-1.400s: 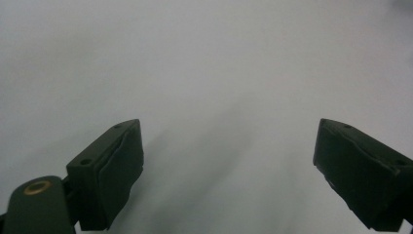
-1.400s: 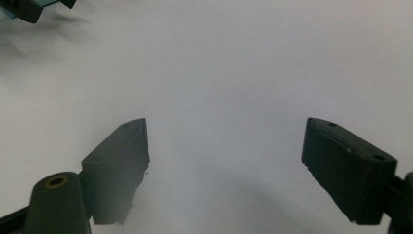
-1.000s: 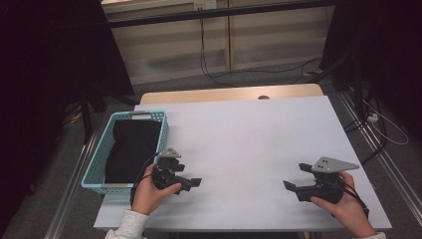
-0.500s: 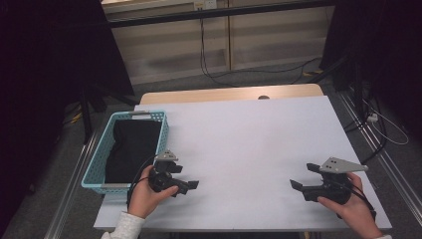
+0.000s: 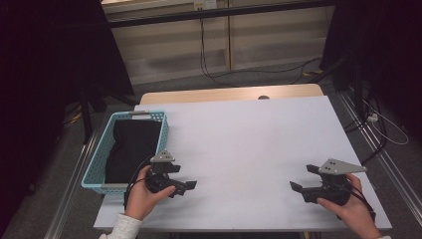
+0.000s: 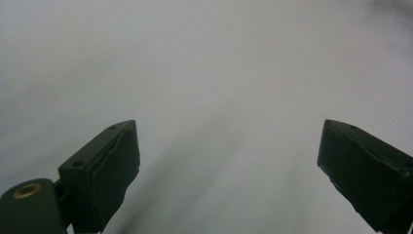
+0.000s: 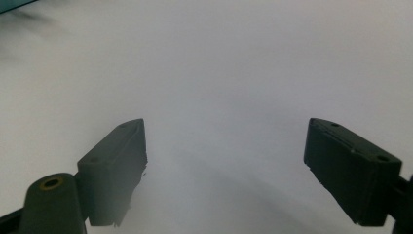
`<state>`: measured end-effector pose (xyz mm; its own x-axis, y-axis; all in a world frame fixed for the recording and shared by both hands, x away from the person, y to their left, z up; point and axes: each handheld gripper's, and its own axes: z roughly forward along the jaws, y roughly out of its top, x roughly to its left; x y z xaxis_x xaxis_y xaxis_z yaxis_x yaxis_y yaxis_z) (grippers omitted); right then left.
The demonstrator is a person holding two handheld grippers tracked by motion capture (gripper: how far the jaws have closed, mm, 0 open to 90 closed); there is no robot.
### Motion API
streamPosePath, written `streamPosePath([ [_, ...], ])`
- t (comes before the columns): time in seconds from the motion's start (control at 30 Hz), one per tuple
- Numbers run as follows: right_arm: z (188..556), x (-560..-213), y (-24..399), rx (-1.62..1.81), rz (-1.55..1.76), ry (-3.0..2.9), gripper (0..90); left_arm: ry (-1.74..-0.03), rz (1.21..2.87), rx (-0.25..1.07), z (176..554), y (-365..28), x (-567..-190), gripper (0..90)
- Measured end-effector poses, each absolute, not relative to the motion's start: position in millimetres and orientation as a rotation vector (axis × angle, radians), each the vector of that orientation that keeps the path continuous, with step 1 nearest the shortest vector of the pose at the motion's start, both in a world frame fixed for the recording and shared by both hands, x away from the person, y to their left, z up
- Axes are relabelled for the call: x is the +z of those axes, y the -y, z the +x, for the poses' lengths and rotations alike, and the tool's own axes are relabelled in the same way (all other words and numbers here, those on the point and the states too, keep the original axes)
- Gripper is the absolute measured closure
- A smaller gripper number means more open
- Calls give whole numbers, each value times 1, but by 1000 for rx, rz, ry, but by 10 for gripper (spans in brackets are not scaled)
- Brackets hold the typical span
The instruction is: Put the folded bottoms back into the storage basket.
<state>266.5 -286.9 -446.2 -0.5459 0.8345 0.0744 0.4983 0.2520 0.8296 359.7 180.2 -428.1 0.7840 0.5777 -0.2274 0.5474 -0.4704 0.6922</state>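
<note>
Your left gripper [image 5: 186, 185], a black two-jaw tool with a small grey three-cornered plate on top, sits low over the white rectangular table [image 5: 249, 149] near its front left corner, with your left hand [image 5: 142, 194] wrapped round its body and the cable looping back beside your wrist. In the left gripper view its jaws stand wide apart with nothing but bare white tabletop between them, so it has hold of nothing. The jaws point toward the middle of the table, away from the basket.

Just beside that gripper, on the table's left edge, lies the light blue plastic lattice basket [image 5: 97, 164], long side running away from you. A black folded cloth [image 5: 130, 149] fills most of its floor and lies wholly inside its walls. The gripper is near the basket's front right corner, and you can see a narrow gap of table between them, so they are not touching.

Your right gripper [image 5: 300, 181], black as well and carrying a larger grey three-cornered plate, is held in your right hand [image 5: 353, 209] near the front right corner, well apart from the basket and from the other gripper. In the right gripper view its jaws are spread wide over plain white tabletop, holding nothing. Its jaws point left, toward the table's centre
</note>
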Motion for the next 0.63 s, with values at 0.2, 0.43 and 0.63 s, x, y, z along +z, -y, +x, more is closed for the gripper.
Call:
streamPosePath([
  [0.2, 267, -447, 287, 1203, 1215, -2154, 151, -821, 2165, 44, 359, -177, -427, 83],
  [0.43, 267, -448, 286, 1197, 1210, -2164, 151, -825, 2175, 37, 360, -175, -430, 83],
  [0.63, 268, -451, 286, 1213, 1208, -2163, 149, -833, 2169, 36, 362, -175, -428, 83],
])
